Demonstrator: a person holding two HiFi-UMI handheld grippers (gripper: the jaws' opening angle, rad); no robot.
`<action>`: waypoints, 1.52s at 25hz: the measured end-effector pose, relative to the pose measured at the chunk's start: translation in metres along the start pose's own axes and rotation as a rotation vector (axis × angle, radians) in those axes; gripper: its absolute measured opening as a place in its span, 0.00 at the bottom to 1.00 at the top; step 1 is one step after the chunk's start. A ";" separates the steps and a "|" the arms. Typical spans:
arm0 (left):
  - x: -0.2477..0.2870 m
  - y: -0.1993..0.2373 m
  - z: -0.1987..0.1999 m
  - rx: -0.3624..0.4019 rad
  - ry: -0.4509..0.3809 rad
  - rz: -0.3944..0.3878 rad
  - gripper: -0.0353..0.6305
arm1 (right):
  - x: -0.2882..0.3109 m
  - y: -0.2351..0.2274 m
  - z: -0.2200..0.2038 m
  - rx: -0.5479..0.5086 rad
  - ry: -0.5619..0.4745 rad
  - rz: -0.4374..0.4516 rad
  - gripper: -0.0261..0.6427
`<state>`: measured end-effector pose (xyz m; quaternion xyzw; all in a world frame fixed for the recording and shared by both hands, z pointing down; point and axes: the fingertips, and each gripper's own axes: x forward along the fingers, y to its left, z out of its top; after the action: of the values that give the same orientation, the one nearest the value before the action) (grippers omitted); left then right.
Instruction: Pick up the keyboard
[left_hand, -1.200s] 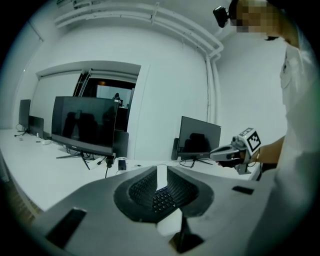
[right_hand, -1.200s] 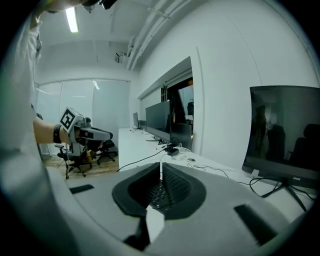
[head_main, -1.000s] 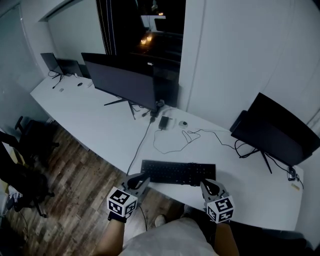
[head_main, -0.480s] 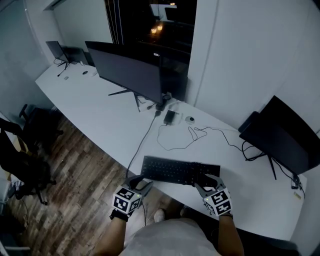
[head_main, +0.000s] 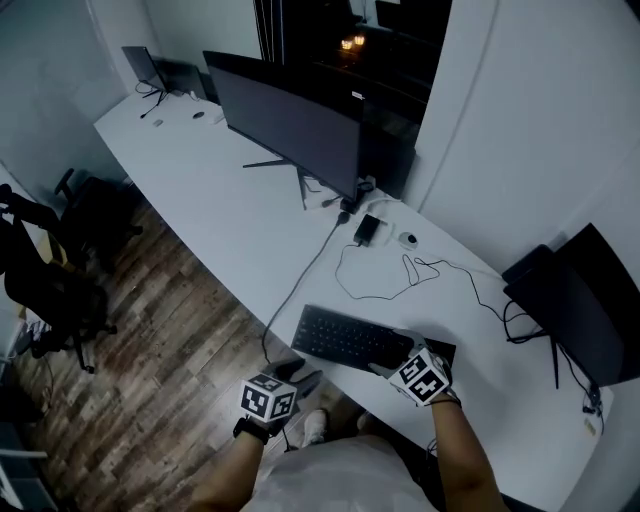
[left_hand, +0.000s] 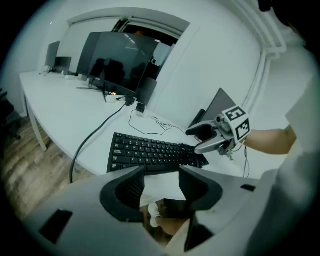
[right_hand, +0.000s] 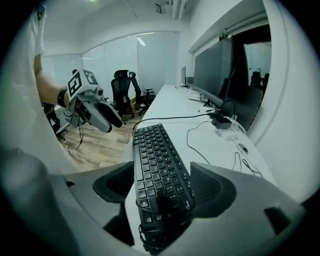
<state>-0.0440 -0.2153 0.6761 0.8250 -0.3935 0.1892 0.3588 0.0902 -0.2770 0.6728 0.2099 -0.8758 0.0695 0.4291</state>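
Note:
A black keyboard (head_main: 352, 339) lies near the front edge of the white desk (head_main: 220, 220). My right gripper (head_main: 386, 363) is at its right end. In the right gripper view the jaws of the right gripper (right_hand: 162, 185) are opening, and the keyboard's (right_hand: 159, 160) end lies between them with gaps on both sides. My left gripper (head_main: 300, 378) hangs just off the desk edge, short of the keyboard's left end. In the left gripper view the left gripper's (left_hand: 161, 176) jaws are opening with nothing between them, and the keyboard (left_hand: 150, 151) sits ahead of them.
A wide dark monitor (head_main: 290, 118) stands behind the keyboard, and a second monitor (head_main: 580, 300) stands at the right. A thin cable (head_main: 400, 272) and a power adapter (head_main: 366, 229) lie on the desk behind the keyboard. Office chairs (head_main: 60, 270) stand on the wooden floor at the left.
Both grippers have dropped toward the desk and their jaws have spread apart. The right one has moved in over the keyboard's right end.

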 end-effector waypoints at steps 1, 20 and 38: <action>0.002 0.002 -0.001 -0.052 -0.013 -0.007 0.36 | 0.010 -0.002 0.003 -0.015 0.017 0.019 0.56; 0.051 0.006 -0.048 -0.744 -0.145 -0.112 0.41 | 0.108 -0.002 0.011 -0.095 0.284 0.296 0.58; 0.053 0.023 -0.064 -0.955 -0.263 -0.214 0.48 | 0.100 0.046 0.004 -0.151 0.292 0.342 0.51</action>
<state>-0.0308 -0.2055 0.7606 0.6214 -0.3913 -0.1553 0.6608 0.0133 -0.2677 0.7506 0.0137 -0.8300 0.1051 0.5477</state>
